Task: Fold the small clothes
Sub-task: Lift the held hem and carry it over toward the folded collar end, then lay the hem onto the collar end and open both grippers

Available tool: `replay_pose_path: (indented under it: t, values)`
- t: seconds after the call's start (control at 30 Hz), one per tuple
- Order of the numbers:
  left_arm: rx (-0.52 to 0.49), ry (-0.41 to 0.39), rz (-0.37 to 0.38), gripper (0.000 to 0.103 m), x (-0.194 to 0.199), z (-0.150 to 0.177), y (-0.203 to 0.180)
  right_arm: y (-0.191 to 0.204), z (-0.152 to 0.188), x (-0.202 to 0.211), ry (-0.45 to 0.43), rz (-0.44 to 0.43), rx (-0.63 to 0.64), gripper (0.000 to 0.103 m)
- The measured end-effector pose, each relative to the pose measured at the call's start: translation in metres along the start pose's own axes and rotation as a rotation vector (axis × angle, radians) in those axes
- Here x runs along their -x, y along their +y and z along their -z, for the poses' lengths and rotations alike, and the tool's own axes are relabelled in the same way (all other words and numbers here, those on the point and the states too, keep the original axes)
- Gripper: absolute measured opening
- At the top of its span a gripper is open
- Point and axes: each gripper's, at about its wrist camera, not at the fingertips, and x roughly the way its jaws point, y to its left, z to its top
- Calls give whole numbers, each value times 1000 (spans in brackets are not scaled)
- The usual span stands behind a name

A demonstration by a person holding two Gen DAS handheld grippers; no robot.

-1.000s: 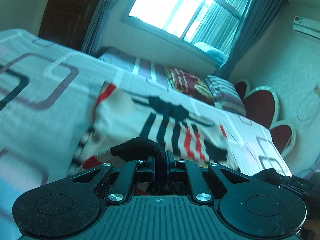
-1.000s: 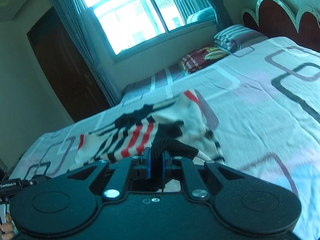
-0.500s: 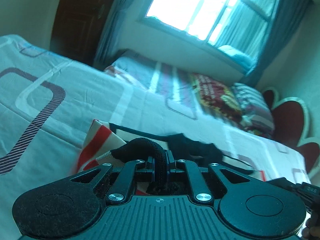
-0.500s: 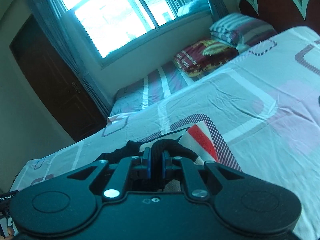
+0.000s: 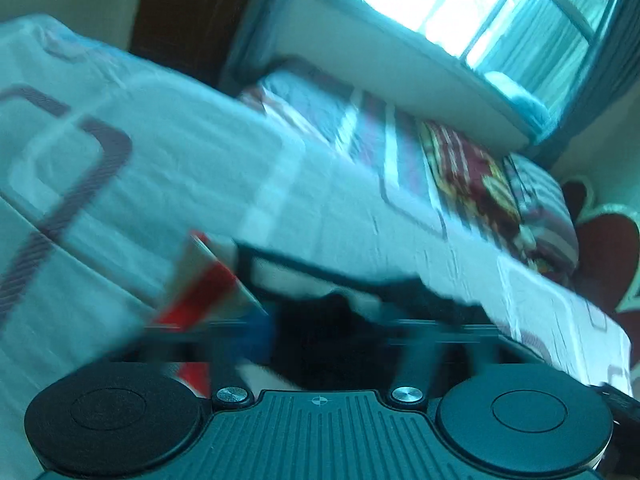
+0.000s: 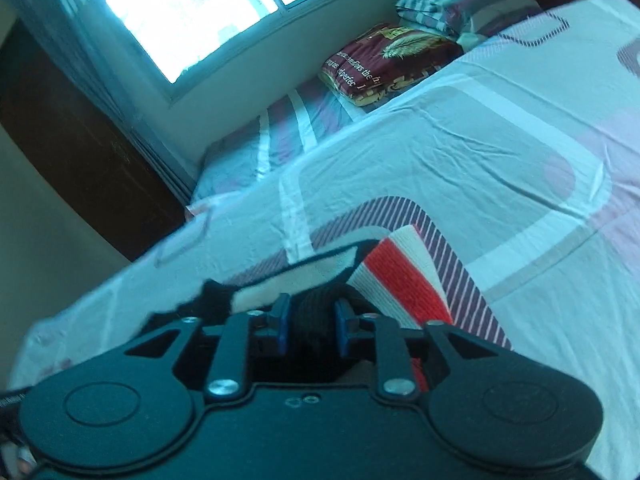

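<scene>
On the bed (image 6: 460, 152), well short of the dark red pillow (image 6: 384, 60) by the window wall, lies the striped garment (image 6: 400, 276), black, cream and red. Left of it in the blurred left wrist view, the left gripper (image 5: 332, 332) has its fingers opening wide, black fabric between them. At the garment's right corner, the right gripper (image 6: 308, 322) is opening too, a black fold between its blue fingers (image 6: 282, 322).

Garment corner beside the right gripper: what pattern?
Red and white stripes with black edging, clearest in the right wrist view.
</scene>
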Motion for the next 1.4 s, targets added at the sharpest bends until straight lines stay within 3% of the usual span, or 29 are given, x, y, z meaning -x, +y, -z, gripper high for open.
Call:
replay_pose_path:
  t: [0.03, 0.07, 0.1, 0.13, 0.17, 0.27, 0.3, 0.37, 0.4, 0.43, 0.47, 0.53, 0.63, 0.73, 0.83, 0.9, 1.0, 1.1, 1.17, 1.2, 1.23, 1.3, 1.4]
  values:
    - [-5, -64, -24, 103, 9, -1, 2, 1, -2, 5, -35, 15, 11, 67]
    - [-18, -95, -27, 103, 14, -4, 3, 2, -6, 12, -65, 37, 34, 72]
    - [-28, -81, -27, 103, 14, -6, 4, 3, -9, 14, -72, 39, 67, 64]
    - [-34, -58, -23, 103, 12, -7, 6, 7, -9, 15, -67, 43, 107, 48]
    - [-47, -50, -25, 103, 12, -6, 7, 11, -8, 14, -58, 62, 155, 45]
    - [-155, -42, -56, 102, 10, 5, 4, 23, 4, 9, -50, 141, 342, 51]
    - [-188, -28, -63, 102, 7, 9, 2, 25, 7, 5, -37, 162, 384, 59]
    - [-232, -4, -82, 102, 0, 15, -1, 27, 14, -2, -10, 153, 432, 54]
    - [-248, 5, -89, 89, -4, 18, -3, 30, 17, -6, 4, 147, 450, 44]
    - [-264, 20, -99, 68, -9, 22, -6, 34, 20, -10, 15, 149, 466, 36]
    - [-274, 37, -117, 61, -13, 24, -8, 37, 22, -13, 24, 148, 479, 32]
    - [-298, 8, -154, 48, -14, 29, -10, 42, 26, -17, 35, 157, 507, 11]
    - [-289, -31, -185, 33, -11, 29, -7, 43, 26, -17, -12, 218, 573, 5]
    - [-254, -55, -208, 33, -13, 28, 3, 26, 17, -26, -7, 245, 532, 5]
    - [-264, -86, -220, 33, -8, 34, -3, 33, 22, -24, -29, 272, 565, 8]
    - [-238, -111, -212, 33, 4, 35, -4, 31, 17, -13, -43, 234, 490, 24]
    - [-275, -133, -179, 33, 23, 41, -12, 39, 19, 11, -70, 184, 487, 25]
    - [-315, -110, -116, 34, 37, 51, -27, 59, 32, 26, -43, 93, 511, 25]
    - [-353, -69, -83, 50, 39, 61, -41, 75, 46, 29, -5, 41, 525, 25]
    - [-367, -60, -71, 71, 40, 67, -47, 83, 54, 29, 12, 18, 525, 25]
    - [-379, -73, -69, 82, 42, 71, -52, 89, 61, 28, 29, -1, 528, 25]
    - [-418, -110, -78, 83, 46, 80, -63, 102, 73, 24, 46, -17, 554, 25]
    - [-438, -73, -101, 83, 35, 82, -68, 111, 82, 16, 49, 1, 578, 24]
